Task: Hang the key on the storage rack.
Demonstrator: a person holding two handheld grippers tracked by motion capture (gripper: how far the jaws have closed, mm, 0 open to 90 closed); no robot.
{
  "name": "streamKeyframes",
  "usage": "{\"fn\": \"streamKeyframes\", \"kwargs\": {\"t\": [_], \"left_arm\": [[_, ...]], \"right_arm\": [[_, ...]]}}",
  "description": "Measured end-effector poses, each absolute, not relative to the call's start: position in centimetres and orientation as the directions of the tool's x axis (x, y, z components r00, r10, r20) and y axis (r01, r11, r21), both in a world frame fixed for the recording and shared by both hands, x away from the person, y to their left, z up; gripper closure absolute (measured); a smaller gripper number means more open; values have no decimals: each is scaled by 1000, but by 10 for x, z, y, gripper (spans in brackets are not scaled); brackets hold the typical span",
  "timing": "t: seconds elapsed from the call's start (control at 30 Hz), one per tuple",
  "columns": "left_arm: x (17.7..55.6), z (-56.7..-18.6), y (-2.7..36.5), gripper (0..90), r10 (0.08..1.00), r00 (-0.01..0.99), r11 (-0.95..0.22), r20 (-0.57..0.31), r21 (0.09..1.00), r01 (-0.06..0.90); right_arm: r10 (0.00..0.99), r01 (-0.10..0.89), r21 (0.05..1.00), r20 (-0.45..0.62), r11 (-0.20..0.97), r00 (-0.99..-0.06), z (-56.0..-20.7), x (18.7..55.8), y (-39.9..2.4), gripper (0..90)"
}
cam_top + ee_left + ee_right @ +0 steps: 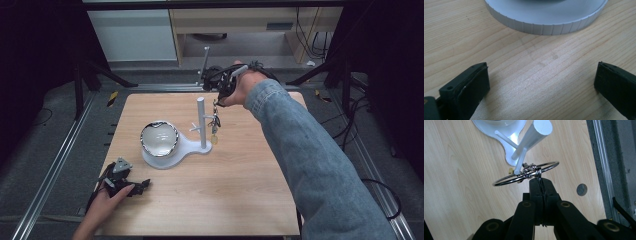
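Right gripper view: the right gripper (541,185) pinches a key ring (525,174) between closed jaws, the ring touching a peg (520,161) of the white stand (202,123); the left gripper (134,187), jaws spread wide, rests on the table (240,185) near the stand's base (546,22).

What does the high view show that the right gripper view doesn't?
High view alone: the bowl on the stand's base, the left gripper resting open on the table, and both arms.
Right gripper view alone: the right gripper shut on a metal ring at a peg.
Both: the white stand and wooden table.
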State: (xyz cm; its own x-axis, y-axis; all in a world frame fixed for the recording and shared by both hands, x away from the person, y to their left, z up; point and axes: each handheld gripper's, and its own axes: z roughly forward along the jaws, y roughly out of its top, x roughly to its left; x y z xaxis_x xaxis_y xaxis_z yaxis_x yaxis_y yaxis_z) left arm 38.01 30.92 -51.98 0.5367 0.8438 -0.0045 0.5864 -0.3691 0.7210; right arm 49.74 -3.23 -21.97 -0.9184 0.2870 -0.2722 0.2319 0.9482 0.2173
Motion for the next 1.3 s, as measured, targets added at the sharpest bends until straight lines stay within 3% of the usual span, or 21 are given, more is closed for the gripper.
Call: {"fn": "streamKeyframes", "kwargs": {"t": [1.3], "left_arm": [[380,-520,310,0,843,538,-370,-4,721,586]], "right_arm": [[328,288,205,-199,935,-923,-263,525,-25,888]]}}
